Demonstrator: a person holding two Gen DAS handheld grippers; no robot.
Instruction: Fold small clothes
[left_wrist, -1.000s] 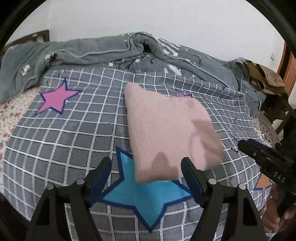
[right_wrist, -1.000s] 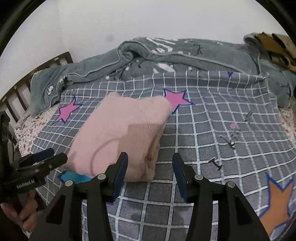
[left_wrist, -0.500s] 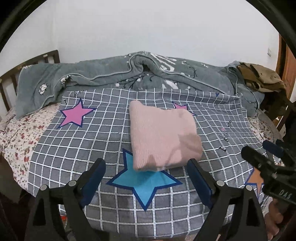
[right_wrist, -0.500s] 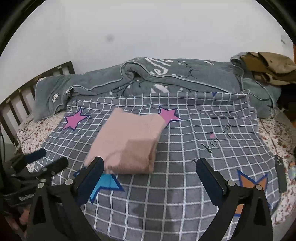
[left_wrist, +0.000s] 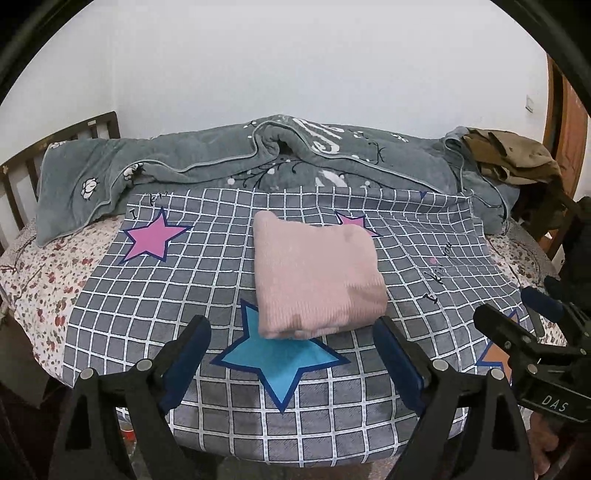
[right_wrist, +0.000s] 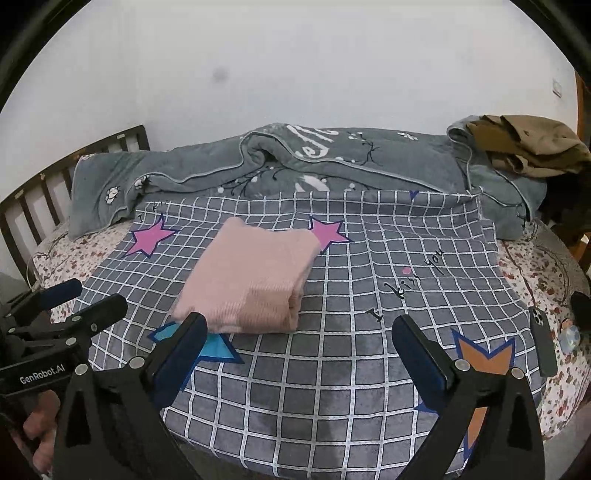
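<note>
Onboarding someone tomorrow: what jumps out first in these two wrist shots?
The folded pink garment lies in the middle of the grey checked sheet, its near corner over a blue star, with pink stars on either side. Behind it a rumpled grey blanket runs along the wall, a brown garment heaped at its right end. In front, the left gripper and right gripper both stand open and empty.
</note>
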